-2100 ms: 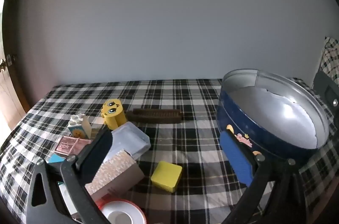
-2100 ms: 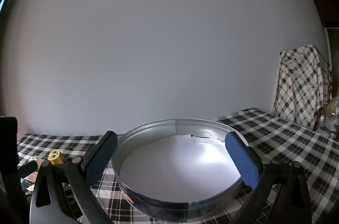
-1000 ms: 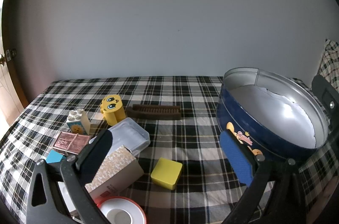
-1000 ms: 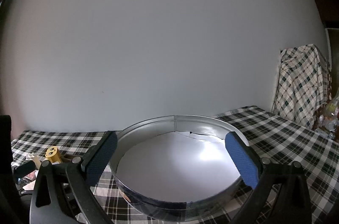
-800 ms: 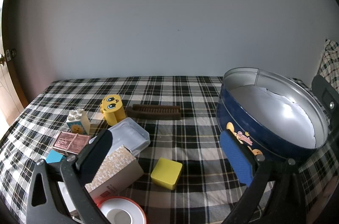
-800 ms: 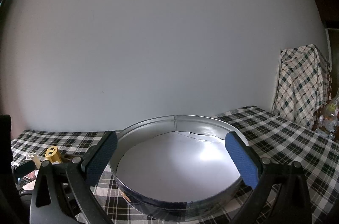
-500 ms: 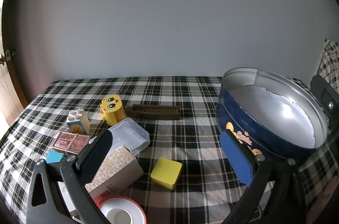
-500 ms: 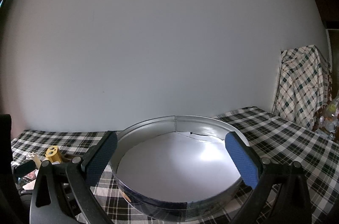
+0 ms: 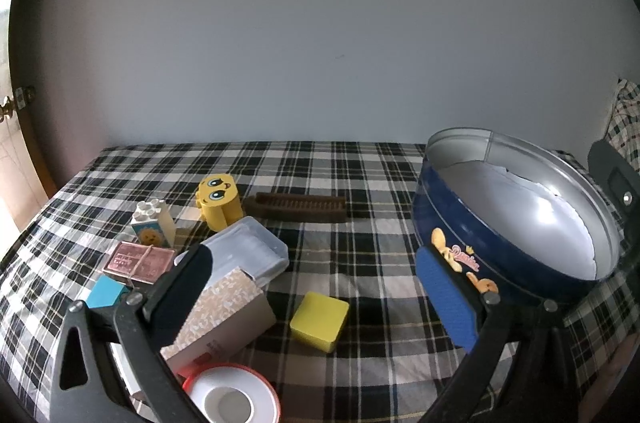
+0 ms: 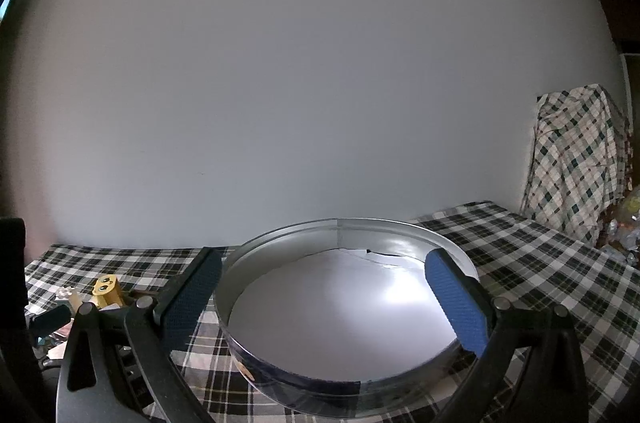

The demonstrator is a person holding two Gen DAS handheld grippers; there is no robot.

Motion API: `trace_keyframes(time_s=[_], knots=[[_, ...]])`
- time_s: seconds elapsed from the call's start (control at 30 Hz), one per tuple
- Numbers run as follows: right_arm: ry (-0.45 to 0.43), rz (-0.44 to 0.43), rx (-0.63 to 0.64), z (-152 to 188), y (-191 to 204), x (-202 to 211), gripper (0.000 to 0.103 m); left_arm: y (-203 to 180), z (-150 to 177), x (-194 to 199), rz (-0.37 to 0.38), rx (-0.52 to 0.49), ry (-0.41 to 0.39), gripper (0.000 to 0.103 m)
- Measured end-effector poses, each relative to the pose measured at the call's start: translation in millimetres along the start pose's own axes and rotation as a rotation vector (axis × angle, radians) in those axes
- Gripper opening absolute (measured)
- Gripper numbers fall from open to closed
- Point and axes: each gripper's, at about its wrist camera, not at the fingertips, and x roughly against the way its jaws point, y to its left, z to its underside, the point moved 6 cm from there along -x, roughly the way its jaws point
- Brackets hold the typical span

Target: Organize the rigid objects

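Observation:
A round blue tin [image 9: 460, 223] with a white paper liner stands empty at the right; it fills the right wrist view [image 10: 280, 251]. Left of it on the checked cloth lie a yellow square box [image 9: 319, 321], a patterned cardboard box [image 9: 224, 319], a clear plastic case [image 9: 252, 255], a yellow face block [image 9: 219, 205], a brown comb [image 9: 296, 208], a white toy brick [image 9: 154, 229], a pink card [image 9: 138, 261], a small blue block [image 9: 105, 290] and a red-rimmed tape roll [image 9: 230, 399]. My left gripper [image 9: 316, 291] is open above the yellow box. My right gripper [image 10: 324, 299] is open over the tin.
The table covered by the checked cloth [image 9: 360, 183] stands against a plain grey wall [image 9: 320, 43]. A chair draped in checked fabric [image 10: 576, 159] stands at the far right. A wooden door edge [image 9: 16, 127] shows at the far left.
Both grippers have risen and drawn back very slightly since two seconds ago; in the last second nothing has visibly moved. Both stay open and empty.

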Motion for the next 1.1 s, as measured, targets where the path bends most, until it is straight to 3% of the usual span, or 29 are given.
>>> trace_keyframes(time_s=[0.63, 1.1], knots=[[0.030, -0.069, 0.034, 5.0, 12.5, -3.2, 0.102, 18.5, 17.1, 18.0, -0.050, 0.023, 0.031, 0.103], [0.225, -0.294, 0.162, 34.1, 64.0, -12.8, 0.101, 116.1, 61.4, 52.2, -0.087, 0.074, 0.149, 0.102]])
